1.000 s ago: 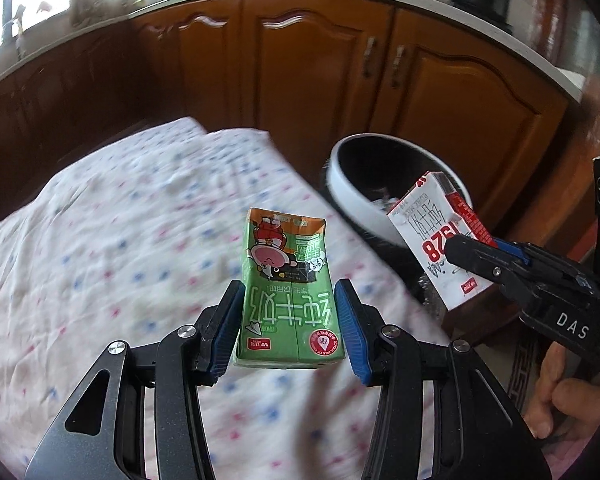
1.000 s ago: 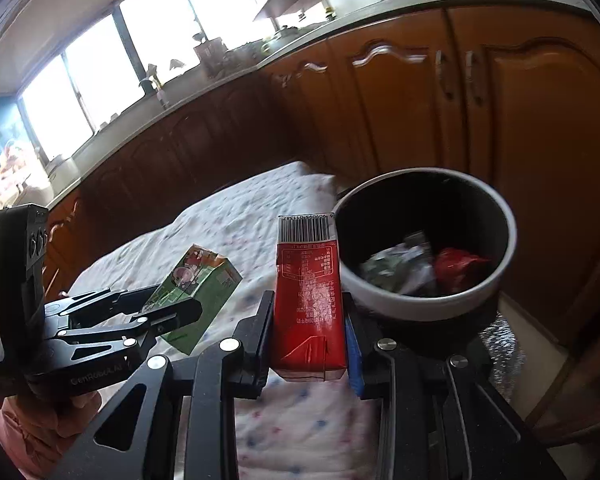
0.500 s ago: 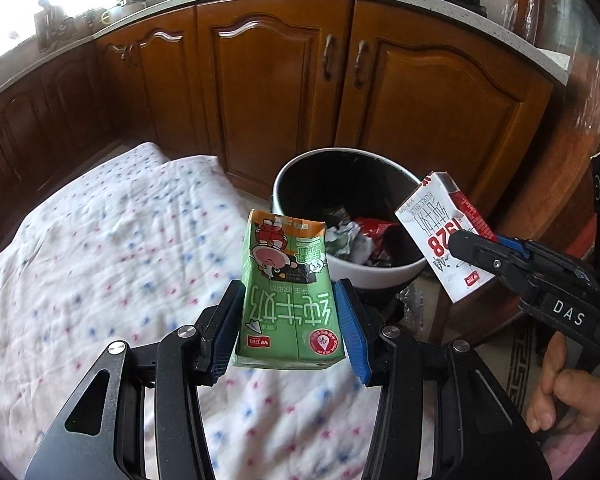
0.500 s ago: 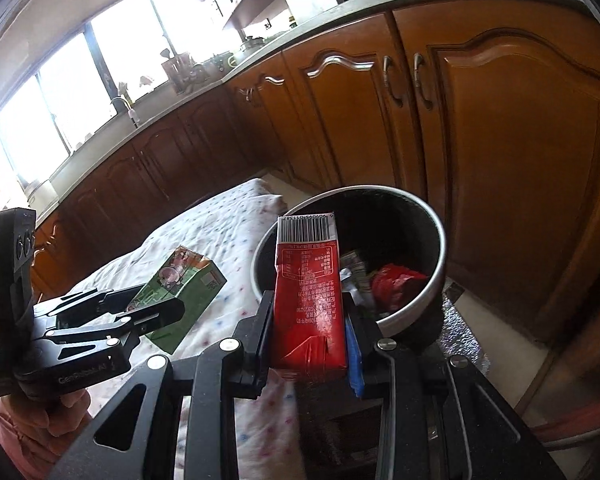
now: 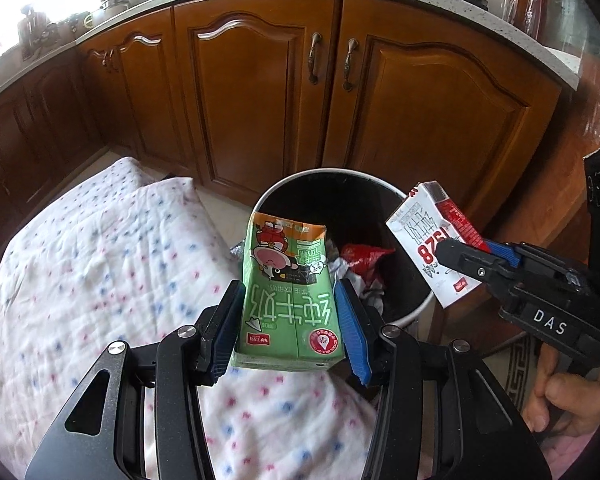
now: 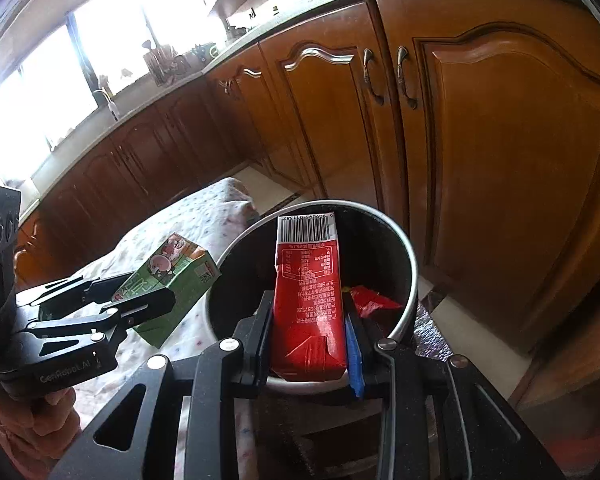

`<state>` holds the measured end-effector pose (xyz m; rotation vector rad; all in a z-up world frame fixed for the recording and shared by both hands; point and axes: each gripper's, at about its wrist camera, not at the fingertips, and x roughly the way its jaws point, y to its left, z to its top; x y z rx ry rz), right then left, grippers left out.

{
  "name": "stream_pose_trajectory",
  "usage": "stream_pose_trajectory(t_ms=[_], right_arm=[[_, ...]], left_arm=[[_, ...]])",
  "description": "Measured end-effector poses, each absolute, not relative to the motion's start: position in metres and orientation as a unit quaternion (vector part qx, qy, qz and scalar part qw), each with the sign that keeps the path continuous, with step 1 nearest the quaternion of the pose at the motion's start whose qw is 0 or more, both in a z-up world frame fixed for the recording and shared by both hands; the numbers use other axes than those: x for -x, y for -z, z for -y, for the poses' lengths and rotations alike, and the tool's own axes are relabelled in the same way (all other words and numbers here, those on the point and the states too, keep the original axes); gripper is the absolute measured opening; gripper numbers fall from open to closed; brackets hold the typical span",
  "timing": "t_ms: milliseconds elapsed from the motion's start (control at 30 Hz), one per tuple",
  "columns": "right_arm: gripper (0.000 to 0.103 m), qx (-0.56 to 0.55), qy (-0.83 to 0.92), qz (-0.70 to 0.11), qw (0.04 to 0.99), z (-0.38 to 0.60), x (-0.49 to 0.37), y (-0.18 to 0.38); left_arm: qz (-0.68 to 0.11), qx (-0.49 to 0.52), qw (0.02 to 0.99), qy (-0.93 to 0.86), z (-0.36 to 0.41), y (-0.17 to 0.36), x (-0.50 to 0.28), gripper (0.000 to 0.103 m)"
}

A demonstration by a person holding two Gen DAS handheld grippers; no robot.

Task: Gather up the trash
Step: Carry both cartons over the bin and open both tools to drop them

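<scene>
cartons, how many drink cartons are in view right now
2. The green carton is clamped in the left tool; the red and white carton is in the right tool. The bin may hide more.

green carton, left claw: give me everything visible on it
The green carton is a small paperboard drink box with a cartoon cow, white Chinese lettering and a red round seal near its base. Its far end is opened and slightly crumpled. The left claw clamps it by both narrow sides, blue pads touching. It is held in the air, reaching over the near rim of the bin, beside the cloth. Nothing else touches it.
</scene>
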<state>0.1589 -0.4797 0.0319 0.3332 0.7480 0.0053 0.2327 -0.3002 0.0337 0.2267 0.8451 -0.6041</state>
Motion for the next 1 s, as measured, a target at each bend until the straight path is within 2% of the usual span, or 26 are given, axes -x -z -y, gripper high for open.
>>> stream_pose_trajectory(t_ms=[433,1000], right_arm=[[0.031,-0.156,0.0,-0.393,0.906,0.487,-0.183,-0.019],[0.031,-0.157,0.003,-0.418,0.895,0.494,-0.204,-0.009]], left_arm=[[-0.42,-0.13,0.85,0.288,0.338,-0.022,-0.259,0.046],[-0.442,-0.146,0.838,0.285,0.351,-0.008,-0.271,0.046]])
